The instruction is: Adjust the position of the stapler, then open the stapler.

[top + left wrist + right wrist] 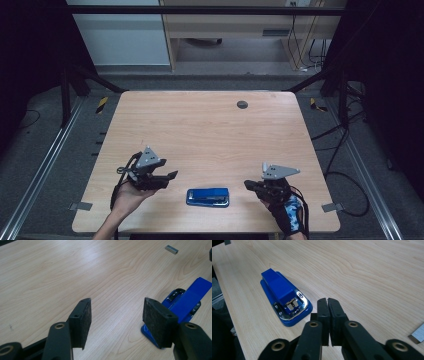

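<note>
Fingers first: the left gripper has its jaws spread with nothing between them, and the right gripper has its jaws pressed together, also holding nothing. In the high view the blue stapler lies flat near the table's front edge, between the two grippers and touching neither. In the left gripper view the spread pads frame bare wood, with the stapler just behind the far pad; a small metal block lies well apart. In the right gripper view the shut pads sit just beside the stapler's chrome end. The work looks barely begun: the stapler is not yet gripped, so grasping and handling it remain.
</note>
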A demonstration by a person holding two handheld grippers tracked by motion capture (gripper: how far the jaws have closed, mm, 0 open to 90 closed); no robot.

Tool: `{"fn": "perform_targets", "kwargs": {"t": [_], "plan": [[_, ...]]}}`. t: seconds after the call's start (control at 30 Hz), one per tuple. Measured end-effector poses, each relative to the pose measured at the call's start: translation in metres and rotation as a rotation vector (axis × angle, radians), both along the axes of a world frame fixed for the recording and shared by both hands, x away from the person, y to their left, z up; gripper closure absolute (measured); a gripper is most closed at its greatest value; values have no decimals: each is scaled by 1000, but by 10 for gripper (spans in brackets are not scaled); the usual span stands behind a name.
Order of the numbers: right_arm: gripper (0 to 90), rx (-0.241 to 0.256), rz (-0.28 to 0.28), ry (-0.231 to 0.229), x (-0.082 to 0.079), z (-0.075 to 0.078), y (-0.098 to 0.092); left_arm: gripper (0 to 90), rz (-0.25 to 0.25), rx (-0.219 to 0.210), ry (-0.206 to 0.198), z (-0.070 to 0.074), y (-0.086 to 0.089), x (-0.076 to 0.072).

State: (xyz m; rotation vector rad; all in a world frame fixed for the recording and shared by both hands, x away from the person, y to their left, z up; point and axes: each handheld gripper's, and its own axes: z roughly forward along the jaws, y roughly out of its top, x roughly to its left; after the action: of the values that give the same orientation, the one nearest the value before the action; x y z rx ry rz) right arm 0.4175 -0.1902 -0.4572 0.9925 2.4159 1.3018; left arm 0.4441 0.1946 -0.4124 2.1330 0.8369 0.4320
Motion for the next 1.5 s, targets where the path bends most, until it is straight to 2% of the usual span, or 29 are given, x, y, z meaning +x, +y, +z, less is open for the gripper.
{"fn": "perform_targets", "kwargs": {"t": [0.1,0.4,0.7,0.73,0.77,0.87,1.0,1.17,1.37,1.5], "plan": [[900,-11,0,-1,-1,-1,2,401,-25,0,2,2,-9,0],[900,-33,52,23,-5,-5,9,393,-116,35,-2,13,-35,5],[900,-47,56,43,-8,-9,10,388,-218,74,7,16,-56,2],[900,-49,61,42,-8,-10,11,389,-218,74,7,16,-56,2],[900,-53,65,47,-9,-10,13,389,-230,93,9,16,-60,2],[900,-61,81,40,-10,-10,15,389,-249,97,16,16,-65,1],[900,-52,95,38,-12,-12,17,389,-276,125,31,16,-73,0],[900,-42,111,48,-15,-15,21,396,-321,130,43,16,-80,-2],[900,-18,131,49,-19,-15,26,407,-383,184,55,13,-91,-4],[900,-26,149,57,-19,-18,32,416,-415,200,68,10,-98,-3]]}}
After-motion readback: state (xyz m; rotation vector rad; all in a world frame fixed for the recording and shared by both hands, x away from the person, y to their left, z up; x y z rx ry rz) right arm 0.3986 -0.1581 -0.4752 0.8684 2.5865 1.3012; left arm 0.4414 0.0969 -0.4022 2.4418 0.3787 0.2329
